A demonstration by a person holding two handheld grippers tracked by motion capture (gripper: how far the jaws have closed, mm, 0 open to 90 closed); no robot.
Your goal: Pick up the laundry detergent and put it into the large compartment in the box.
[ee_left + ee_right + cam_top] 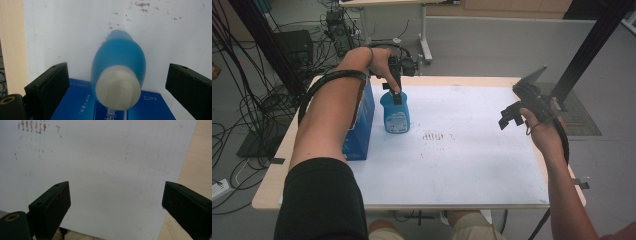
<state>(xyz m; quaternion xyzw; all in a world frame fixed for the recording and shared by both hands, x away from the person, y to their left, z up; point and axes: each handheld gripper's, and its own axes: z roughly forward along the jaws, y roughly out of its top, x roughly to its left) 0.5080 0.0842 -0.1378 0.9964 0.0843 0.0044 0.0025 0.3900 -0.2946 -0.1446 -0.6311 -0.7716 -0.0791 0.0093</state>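
We have the left tongs right over the blue bottle, which stands upright on the counter just beside the blue box — its long axis points straight up at us, white cap between the spread jaws, untouched. Our right tongs hang wide apart, well off to the side — the left is far nearer.

Soft, even light is falling from above, casting faint shadows; the bottle cap is showing blurred, and the white mat is glaring slightly.
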